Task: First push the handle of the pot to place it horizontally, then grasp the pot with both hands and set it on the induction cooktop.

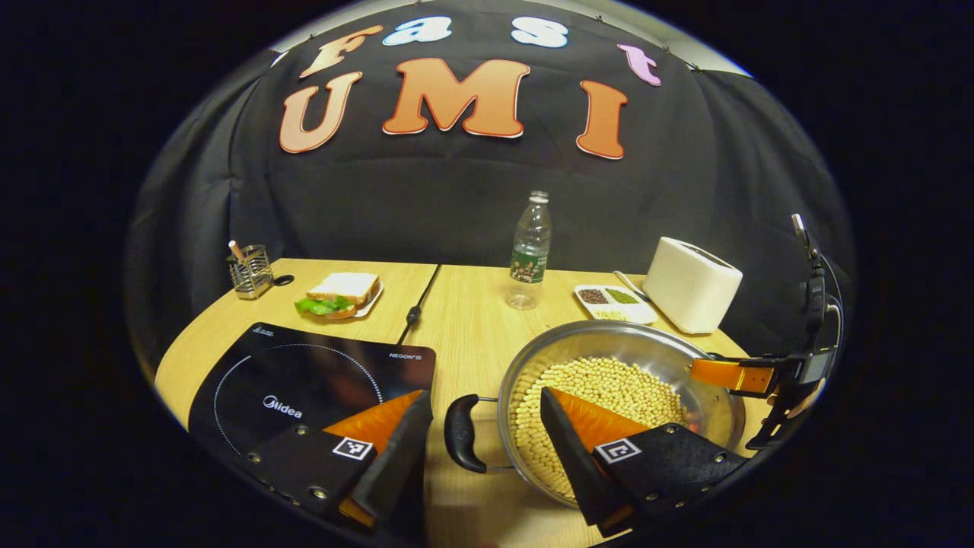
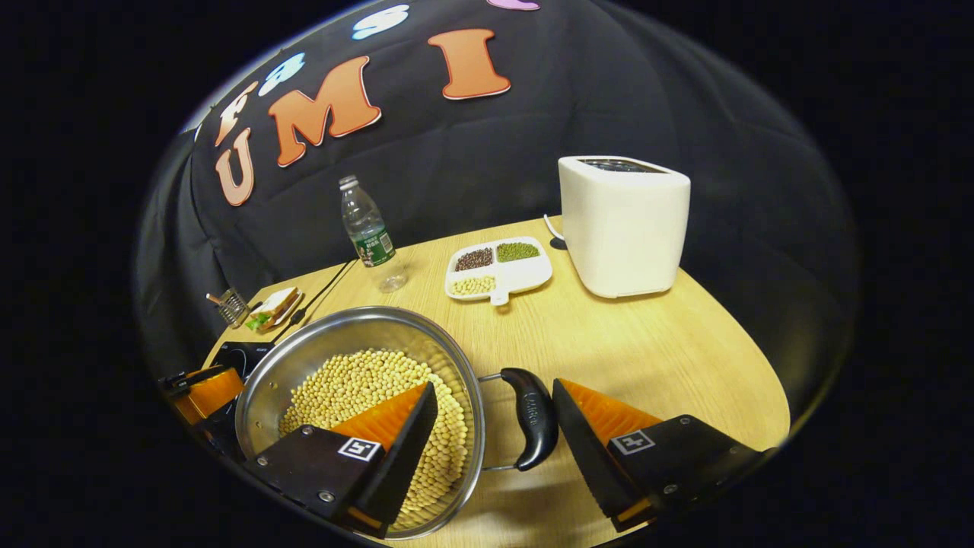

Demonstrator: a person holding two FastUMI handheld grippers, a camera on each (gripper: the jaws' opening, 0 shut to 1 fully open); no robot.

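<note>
The pot [image 1: 620,396] was a shiny steel one, filled with pale beans [image 1: 601,403], and it stood on the wooden table [image 1: 472,327] just right of the black induction cooktop [image 1: 304,380], not on it. It had two black handles: one [image 1: 460,434] pointed to the cooktop side, the other [image 2: 533,426] to the opposite side.

You held your left gripper [image 1: 487,441] low over the table with its fingers wide apart; one finger was above the cooktop and the other above the beans, and the near handle was between them, not touched. Your right gripper [image 2: 494,426] was also spread wide, with the far handle between its fingers and no contact I could see.

Behind the pot I counted one water bottle [image 1: 530,251], one white toaster [image 2: 624,224], one divided dish [image 2: 498,274] with three compartments, one sandwich [image 1: 338,293] and one wire holder [image 1: 249,270].
</note>
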